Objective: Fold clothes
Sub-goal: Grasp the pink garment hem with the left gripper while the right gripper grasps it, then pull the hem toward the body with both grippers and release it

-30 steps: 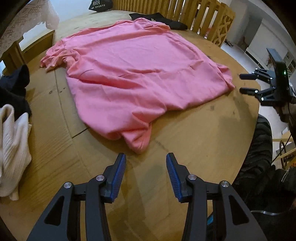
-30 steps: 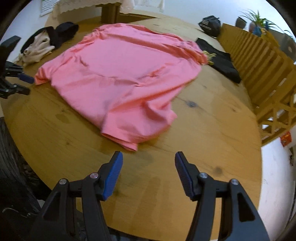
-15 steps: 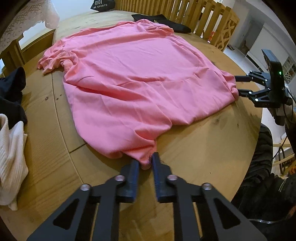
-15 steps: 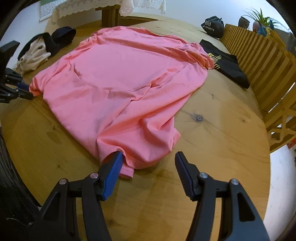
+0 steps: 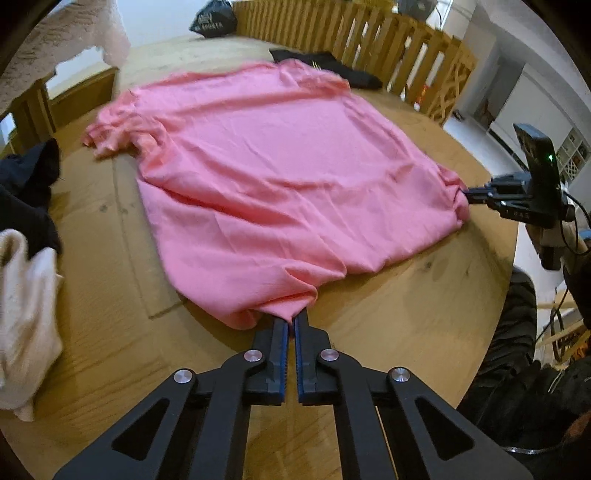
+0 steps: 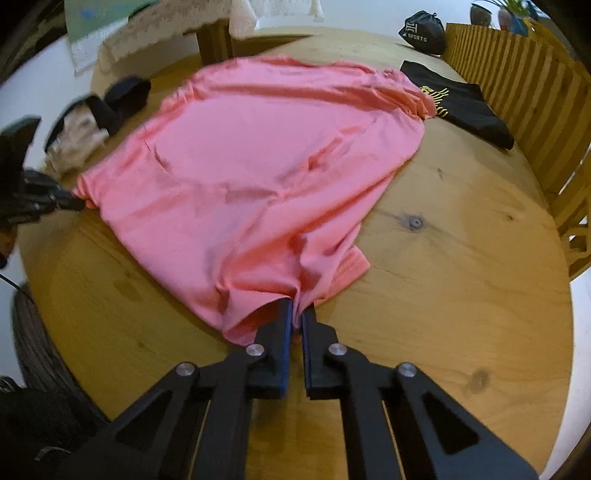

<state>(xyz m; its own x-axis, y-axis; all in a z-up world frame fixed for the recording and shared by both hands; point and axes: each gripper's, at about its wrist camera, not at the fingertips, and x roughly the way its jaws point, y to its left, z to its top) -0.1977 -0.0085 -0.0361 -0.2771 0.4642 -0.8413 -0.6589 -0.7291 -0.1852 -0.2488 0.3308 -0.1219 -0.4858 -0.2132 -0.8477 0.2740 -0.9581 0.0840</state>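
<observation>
Pink T-shirt: we see the pink T-shirt (image 5: 280,181) spread almost flat across the round wooden desk (image 5: 406,332), a few creases running through the cloth, one sleeve bunched at the far left in the left wrist view.
Left tongs: our left tongs (image 5: 291,321) are pinched together on a near corner of the shirt's hem, the blue pads with cloth caught between them.
Right tongs: our right tongs (image 6: 297,314) are likewise clamped on the other near corner of the hem, where the fabric gathers into a small ridge just above the tips.
Cross view: from the left wrist we spot the right tongs (image 5: 469,194) at the shirt's right edge, gripping it; from the right wrist the left tongs (image 6: 77,203) sit at the shirt's left edge, though that side is blurred.
Black garment: a folded black garment (image 6: 461,107) with gold print lies beyond the shirt's far sleeve, near the wooden slatted railing (image 6: 524,92).
Pile at the side: a cream garment (image 5: 26,302) and a dark one (image 5: 29,192) are heaped together on the desk, apart from the shirt.
Bag: a small black bag (image 6: 421,31) marked "SPORTS" rests at the desk's far edge.
</observation>
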